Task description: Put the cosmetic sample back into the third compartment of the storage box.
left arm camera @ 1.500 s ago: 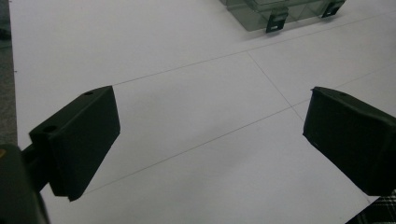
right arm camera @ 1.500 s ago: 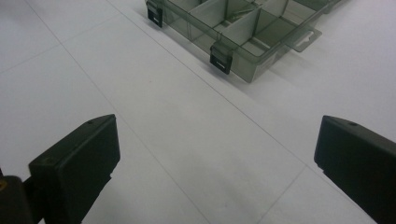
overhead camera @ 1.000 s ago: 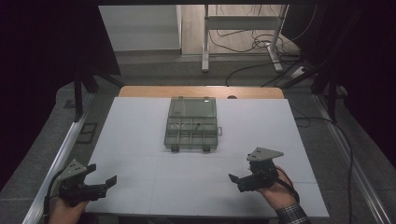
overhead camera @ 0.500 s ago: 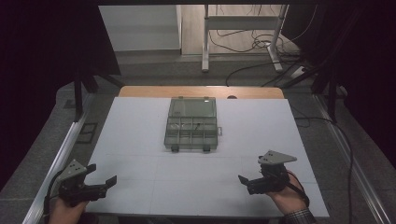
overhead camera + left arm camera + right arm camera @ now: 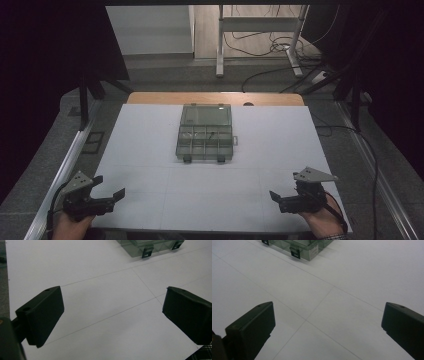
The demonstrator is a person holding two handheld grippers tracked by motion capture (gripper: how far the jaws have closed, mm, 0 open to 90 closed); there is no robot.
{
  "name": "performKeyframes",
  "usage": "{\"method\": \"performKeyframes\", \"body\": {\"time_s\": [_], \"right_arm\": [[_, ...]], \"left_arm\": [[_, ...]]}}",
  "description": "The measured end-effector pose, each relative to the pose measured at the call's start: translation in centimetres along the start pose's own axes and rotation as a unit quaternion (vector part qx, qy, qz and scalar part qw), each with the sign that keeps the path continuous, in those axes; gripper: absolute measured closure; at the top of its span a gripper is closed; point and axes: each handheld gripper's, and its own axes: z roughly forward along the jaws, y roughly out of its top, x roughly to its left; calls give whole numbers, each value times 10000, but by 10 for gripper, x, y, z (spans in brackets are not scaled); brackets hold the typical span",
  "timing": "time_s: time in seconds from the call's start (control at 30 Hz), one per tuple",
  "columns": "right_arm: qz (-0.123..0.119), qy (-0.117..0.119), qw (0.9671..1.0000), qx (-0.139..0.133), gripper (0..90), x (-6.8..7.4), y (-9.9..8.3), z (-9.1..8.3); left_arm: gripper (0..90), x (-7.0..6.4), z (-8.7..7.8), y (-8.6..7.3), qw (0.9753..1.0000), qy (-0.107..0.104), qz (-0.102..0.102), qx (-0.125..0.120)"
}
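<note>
At the near edge of the bench (image 5: 150,150), the left claw (image 5: 107,187) and the right claw (image 5: 276,199) each rest low, one at each corner. Both are spread wide with nothing between the jaws; in the two gripper views only bare white surface lies between the black jaws.

Farther away, at the middle of the bench, lies the box (image 5: 205,132), well apart from both claws and about midway between them. It is a clear plastic organiser box with small compartments, and its lid looks closed. Two dark latches (image 5: 147,252) sit on the near front wall, facing the person. In the right gripper view the box (image 5: 304,247) appears at the top left, with a small label on its side.

I judge the box is light, stiff and rather smooth, so it can slide on the white sheet when pushed. Thin plastic may crack under strong pressure. A good hold is probably across a side wall or at the front edge by the latches, with one claw to steady it.
</note>
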Motion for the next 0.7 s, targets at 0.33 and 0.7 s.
{"method": "performKeyframes", "body": {"time_s": [0.33, 0.7], "right_arm": [[229, -167, 9996, -29, 0, -3, -14, -18], [241, -327, 9991, 124, 0, -3, -24, -23]], "left_arm": [[40, 0, 0, 0, 10000, 3, 42, -13], [39, -1, -1, -1, 10000, 12, 58, -22]]}}
